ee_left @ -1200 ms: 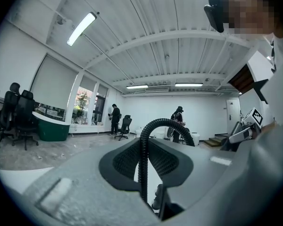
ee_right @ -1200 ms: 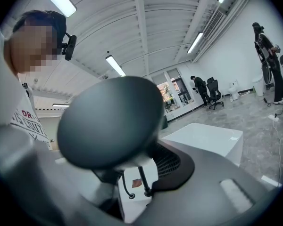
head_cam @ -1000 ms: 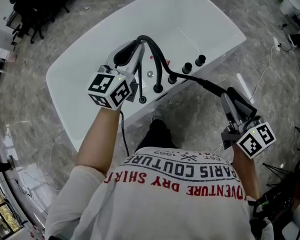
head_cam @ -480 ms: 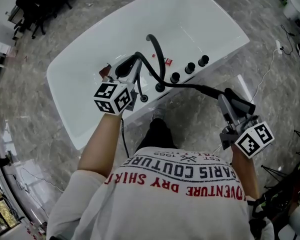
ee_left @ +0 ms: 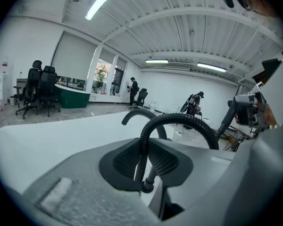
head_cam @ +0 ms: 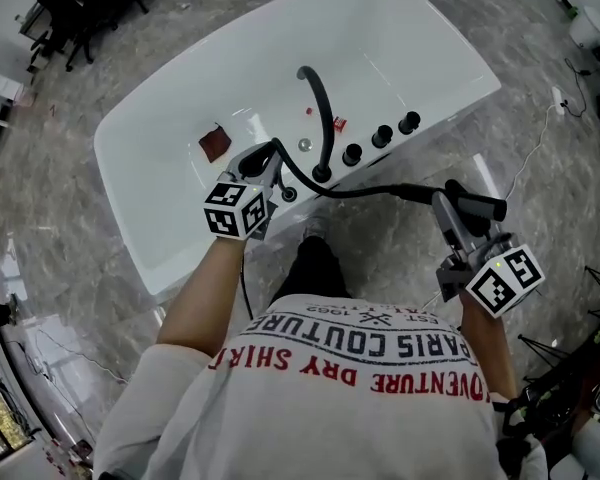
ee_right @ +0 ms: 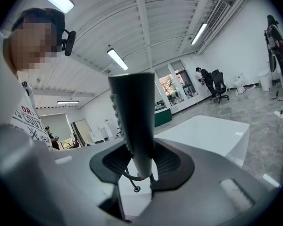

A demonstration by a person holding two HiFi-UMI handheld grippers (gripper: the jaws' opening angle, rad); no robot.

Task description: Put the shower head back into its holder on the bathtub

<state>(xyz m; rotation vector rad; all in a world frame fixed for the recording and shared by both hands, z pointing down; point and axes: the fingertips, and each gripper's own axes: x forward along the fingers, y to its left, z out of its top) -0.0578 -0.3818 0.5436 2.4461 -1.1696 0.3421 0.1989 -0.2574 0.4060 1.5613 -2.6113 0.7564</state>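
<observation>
The white bathtub [head_cam: 458,66] stands slantwise on the grey marbled floor [head_cam: 70,238] in front of the person. On its near deck a black arched spout [head_cam: 320,118] rises beside a row of three black knobs [head_cam: 382,136]. The left gripper [head_cam: 263,165] reaches down to this deck, left of the spout, and in the left gripper view its jaws are closed on the black ribbed hose [ee_left: 142,154]. The hose arches up out of the pads and off to the right, with the spout [ee_left: 137,114] behind it. Just beside the jaw tips a small dark ring [head_cam: 288,195] sits on the deck. It may be the holder, though from above it is too small to be sure. From there the hose [head_cam: 350,193] sags across the gap beyond the tub's edge to the right gripper [head_cam: 463,218], which is held well apart from the tub, over the floor. That gripper's jaws clamp the handle of the shower head [head_cam: 472,206], so the shower head is not in its holder. In the right gripper view the dark handle [ee_right: 132,121] stands upright between the pads, with the tub's white corner [ee_right: 212,131] beyond it. A dark red patch [head_cam: 215,143] lies inside the tub.
</observation>
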